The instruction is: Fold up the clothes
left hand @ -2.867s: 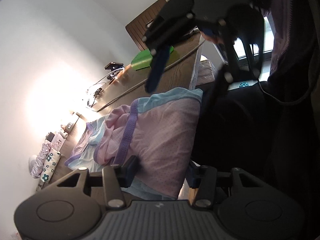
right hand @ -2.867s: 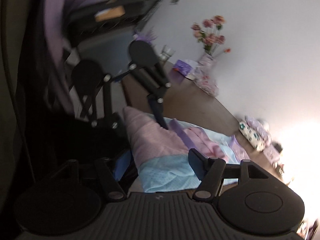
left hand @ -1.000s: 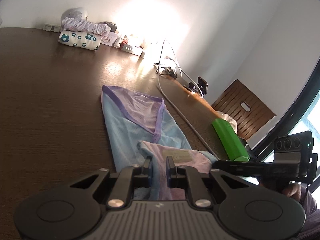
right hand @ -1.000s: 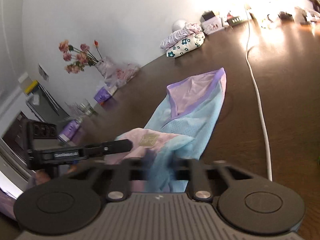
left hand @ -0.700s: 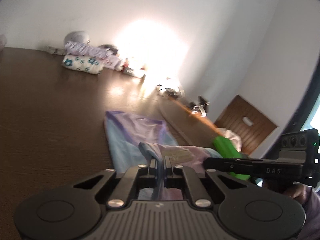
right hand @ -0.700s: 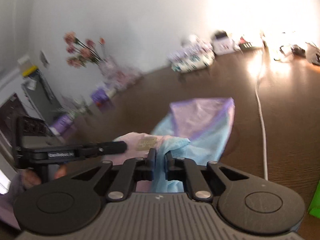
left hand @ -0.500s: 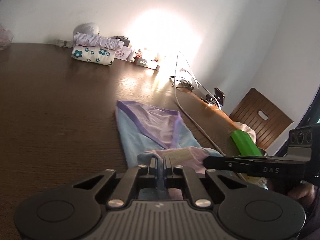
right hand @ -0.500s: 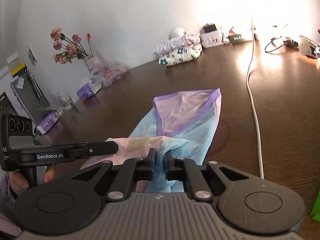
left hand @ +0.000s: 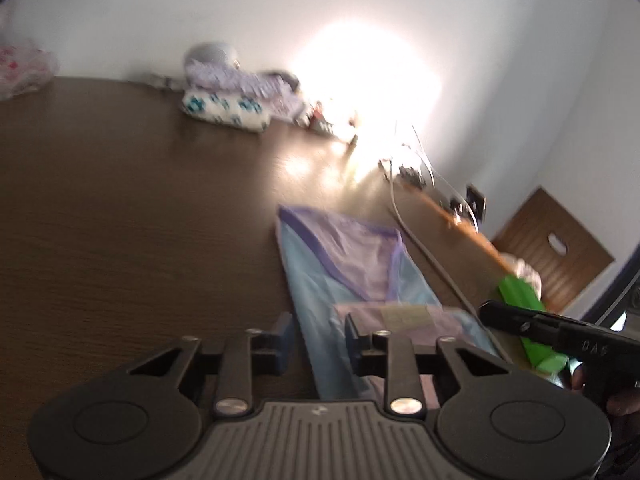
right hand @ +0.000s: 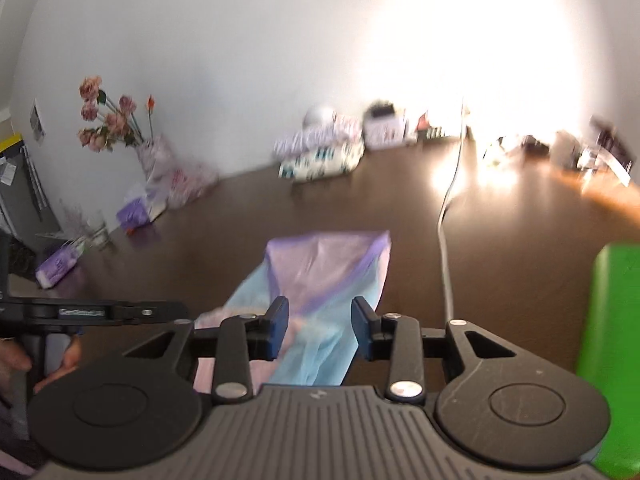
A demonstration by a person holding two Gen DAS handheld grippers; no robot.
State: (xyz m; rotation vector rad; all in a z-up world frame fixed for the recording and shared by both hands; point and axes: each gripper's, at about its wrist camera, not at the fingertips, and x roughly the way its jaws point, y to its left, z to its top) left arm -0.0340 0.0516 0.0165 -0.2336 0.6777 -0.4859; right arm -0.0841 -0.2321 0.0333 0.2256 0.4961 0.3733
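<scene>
A light blue and lilac garment (left hand: 352,276) with purple trim lies lengthwise on the dark wooden table (left hand: 120,208), its near end folded over with a label on top. My left gripper (left hand: 318,334) is open and empty just above its near left edge. In the right wrist view the same garment (right hand: 320,280) lies ahead, and my right gripper (right hand: 318,320) is open and empty over its near end. Each gripper shows at the edge of the other's view.
Folded clothes (left hand: 228,104) are stacked at the far wall. A white cable (right hand: 446,240) runs along the table right of the garment. A green object (right hand: 608,344) lies near right. Flowers (right hand: 116,120) and small items stand far left. A wooden chair (left hand: 556,256) is beyond the right edge.
Both grippers were shut on the garment's near end half a second ago; both have opened and let it go, and the folded end now lies on the garment.
</scene>
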